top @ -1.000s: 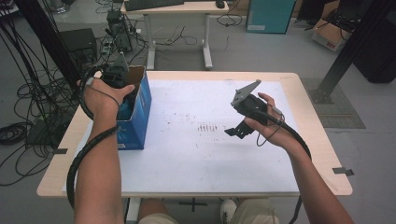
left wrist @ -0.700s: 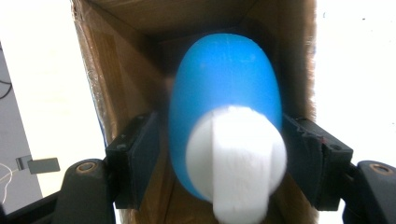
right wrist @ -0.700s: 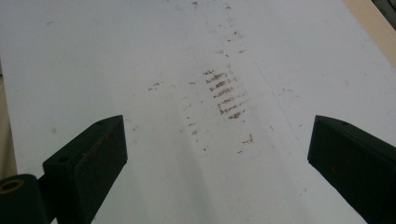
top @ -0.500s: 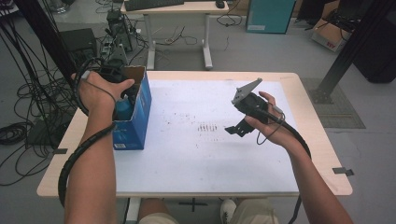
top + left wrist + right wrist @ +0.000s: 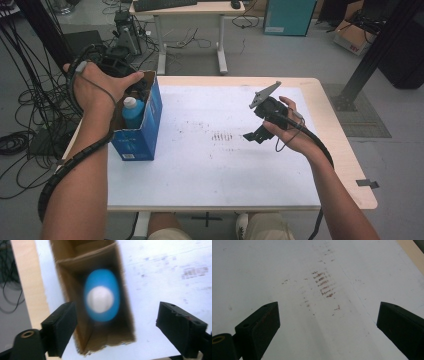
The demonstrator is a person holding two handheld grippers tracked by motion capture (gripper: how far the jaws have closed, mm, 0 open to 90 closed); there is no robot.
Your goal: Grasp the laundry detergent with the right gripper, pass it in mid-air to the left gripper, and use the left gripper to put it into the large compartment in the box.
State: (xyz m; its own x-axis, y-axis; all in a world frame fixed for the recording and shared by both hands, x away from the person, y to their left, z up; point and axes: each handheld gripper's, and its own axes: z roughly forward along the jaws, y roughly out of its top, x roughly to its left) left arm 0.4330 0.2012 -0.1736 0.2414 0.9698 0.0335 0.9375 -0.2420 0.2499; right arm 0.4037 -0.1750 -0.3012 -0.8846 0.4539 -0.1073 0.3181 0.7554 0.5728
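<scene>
A blue bottle with a white cap (image 5: 132, 111) stands upright inside an open blue cardboard box (image 5: 145, 132) at the table's left edge. The left gripper view looks straight down on that bottle (image 5: 101, 298) in the box (image 5: 125, 322). My left gripper (image 5: 117, 70) hovers above the box's far end, and its jaws (image 5: 117, 327) are wide open and hold nothing. My right gripper (image 5: 255, 136) hangs over the right half of the white table top, tilted down, and its jaws (image 5: 328, 325) are wide open above bare surface.
The white sheet (image 5: 210, 170) on the table carries brown smudges (image 5: 222, 136) at its middle. Wooden table rim (image 5: 345, 165) runs along the right. Cables (image 5: 20, 125) lie on the floor left of the table; another desk (image 5: 185, 10) stands behind.
My left gripper has risen and drawn back from the box, leaving the bottle standing inside it. The right gripper has stayed where it was.
</scene>
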